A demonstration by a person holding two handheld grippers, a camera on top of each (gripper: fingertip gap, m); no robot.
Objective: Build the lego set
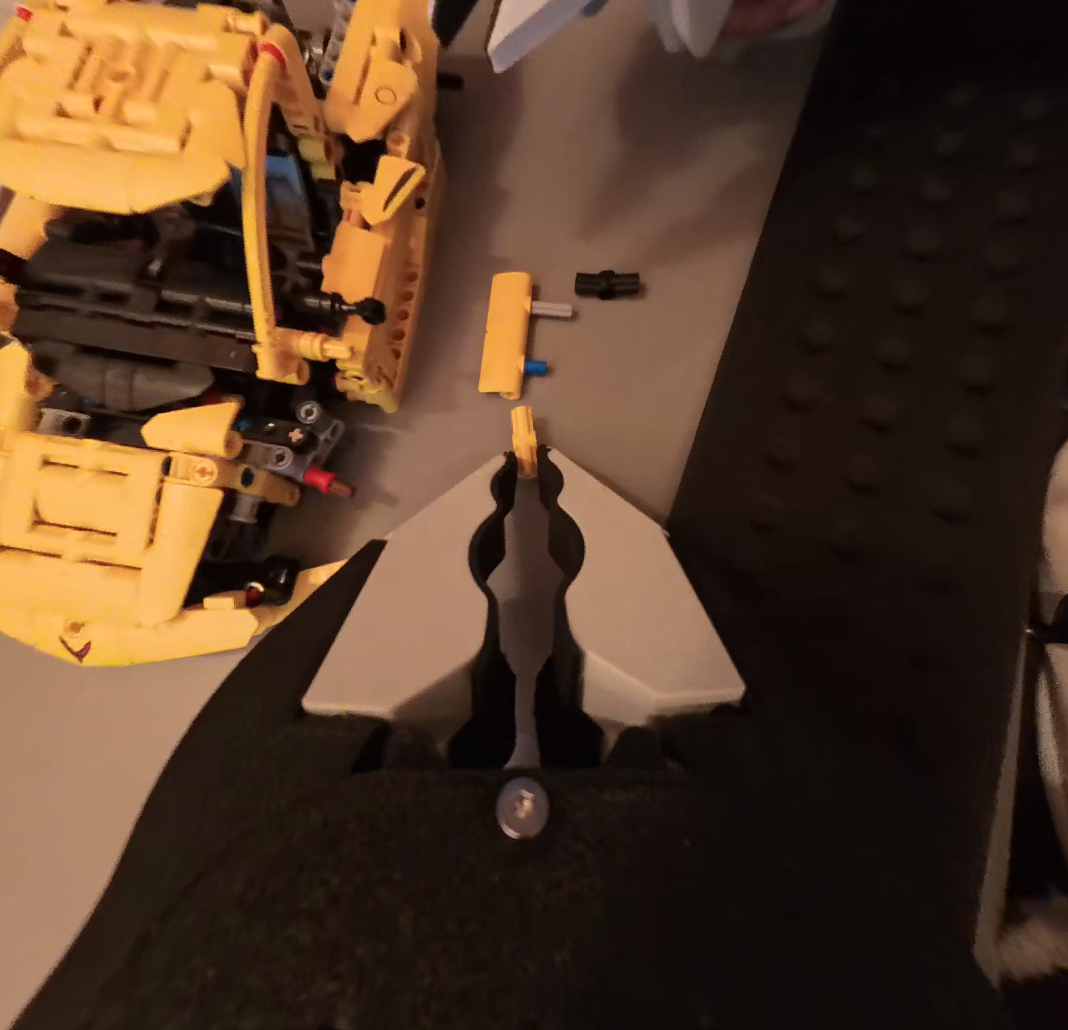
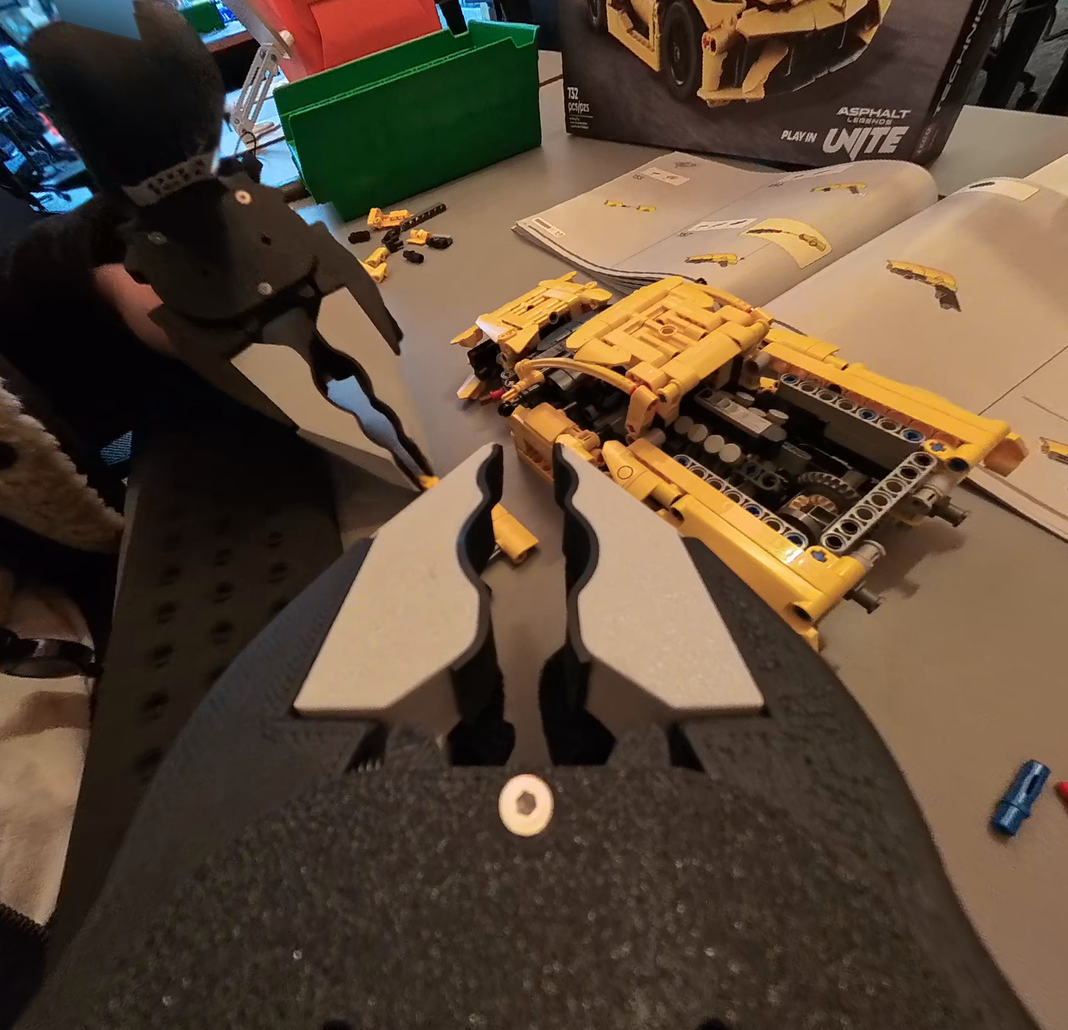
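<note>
Connector (image 1: pixel 525 440) pinched (left fingers (image 1: pixel 501 482)).

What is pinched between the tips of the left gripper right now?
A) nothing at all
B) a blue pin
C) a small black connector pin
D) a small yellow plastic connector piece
D: in the left wrist view the left gripper is closed on a small yellow plastic connector piece, while the small black connector pin lies loose on the grey table.
</note>
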